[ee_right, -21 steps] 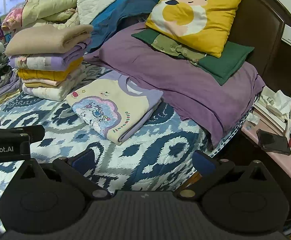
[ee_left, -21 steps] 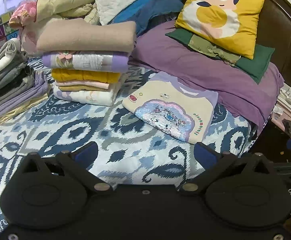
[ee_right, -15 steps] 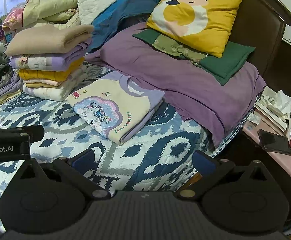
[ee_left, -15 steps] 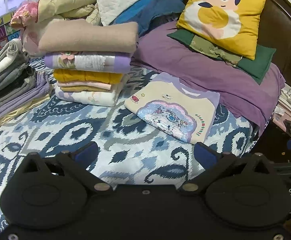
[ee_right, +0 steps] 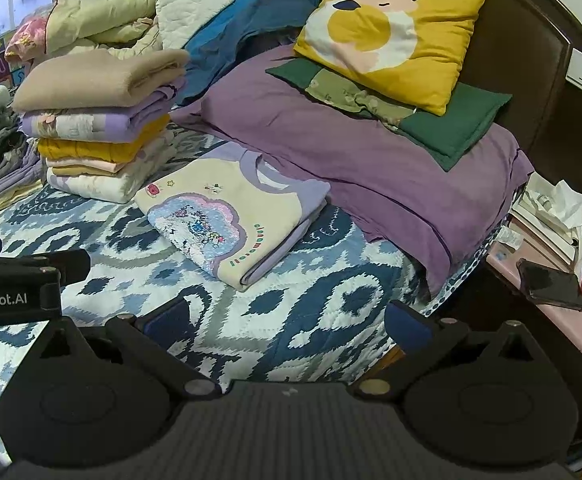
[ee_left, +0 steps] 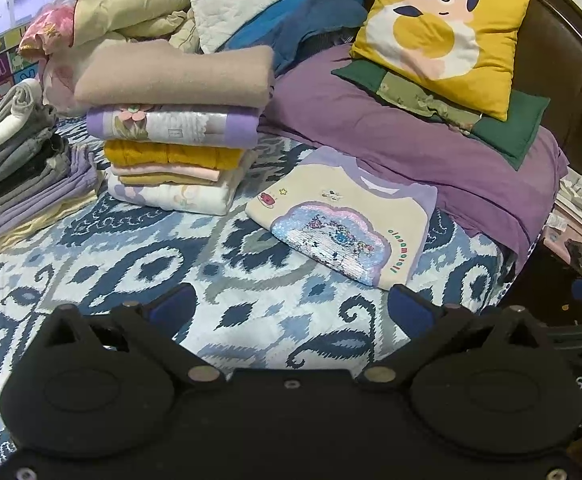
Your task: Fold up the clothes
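Observation:
A folded cream and lilac sweatshirt with a sequin patch lies flat on the blue patterned bedspread, also in the right wrist view. A stack of folded clothes topped by a beige item stands to its left, also in the right wrist view. My left gripper is open and empty, hovering over the bedspread short of the sweatshirt. My right gripper is open and empty, near the bed's right edge. The left gripper's body shows at the left of the right wrist view.
A second pile of grey and lilac clothes lies far left. A purple blanket, green cushion and yellow pillow lie against the headboard. Loose bedding is heaped behind. A cluttered bedside table with a phone stands right.
Both views have shifted slightly, with the clothes a little lower and to the right in frame. Both grippers stay open; no clothes moved.

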A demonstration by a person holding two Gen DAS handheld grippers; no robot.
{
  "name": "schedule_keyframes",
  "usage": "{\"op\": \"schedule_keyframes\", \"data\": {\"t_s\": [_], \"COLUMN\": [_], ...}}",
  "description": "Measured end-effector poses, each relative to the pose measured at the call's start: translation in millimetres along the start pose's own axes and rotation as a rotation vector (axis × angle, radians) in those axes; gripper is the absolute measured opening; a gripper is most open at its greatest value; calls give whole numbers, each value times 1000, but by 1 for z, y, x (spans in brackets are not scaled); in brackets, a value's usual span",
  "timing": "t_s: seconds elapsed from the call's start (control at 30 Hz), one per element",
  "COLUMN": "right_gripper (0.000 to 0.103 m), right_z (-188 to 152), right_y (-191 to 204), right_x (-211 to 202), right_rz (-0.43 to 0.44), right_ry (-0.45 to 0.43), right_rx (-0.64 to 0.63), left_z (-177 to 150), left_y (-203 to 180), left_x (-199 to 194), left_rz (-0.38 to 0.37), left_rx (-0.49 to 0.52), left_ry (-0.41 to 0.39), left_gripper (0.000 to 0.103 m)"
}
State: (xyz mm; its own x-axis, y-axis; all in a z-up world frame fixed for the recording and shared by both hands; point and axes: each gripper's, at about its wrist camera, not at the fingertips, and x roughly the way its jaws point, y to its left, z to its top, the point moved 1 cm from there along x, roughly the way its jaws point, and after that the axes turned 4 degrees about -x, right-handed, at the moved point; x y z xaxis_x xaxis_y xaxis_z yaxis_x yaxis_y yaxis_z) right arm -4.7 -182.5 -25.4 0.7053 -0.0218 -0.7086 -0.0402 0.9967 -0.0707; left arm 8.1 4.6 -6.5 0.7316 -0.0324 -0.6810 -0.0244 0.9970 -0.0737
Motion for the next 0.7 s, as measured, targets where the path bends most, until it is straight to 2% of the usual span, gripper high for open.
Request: {"op": "schedule_keyframes", "data": {"t_s": [0.7], "right_gripper": [103], "right_z": [1], "right_y": [2], "right_x": [-1], "right_rz": [-2], "right_ry": [-3], "right_rx": [-15], "left_z": [-1], "left_y": [-3], "left_x": [0], "left_rz": [-4], "left_rx": [-3], "left_ry": [-3], "left_gripper": [103]}}
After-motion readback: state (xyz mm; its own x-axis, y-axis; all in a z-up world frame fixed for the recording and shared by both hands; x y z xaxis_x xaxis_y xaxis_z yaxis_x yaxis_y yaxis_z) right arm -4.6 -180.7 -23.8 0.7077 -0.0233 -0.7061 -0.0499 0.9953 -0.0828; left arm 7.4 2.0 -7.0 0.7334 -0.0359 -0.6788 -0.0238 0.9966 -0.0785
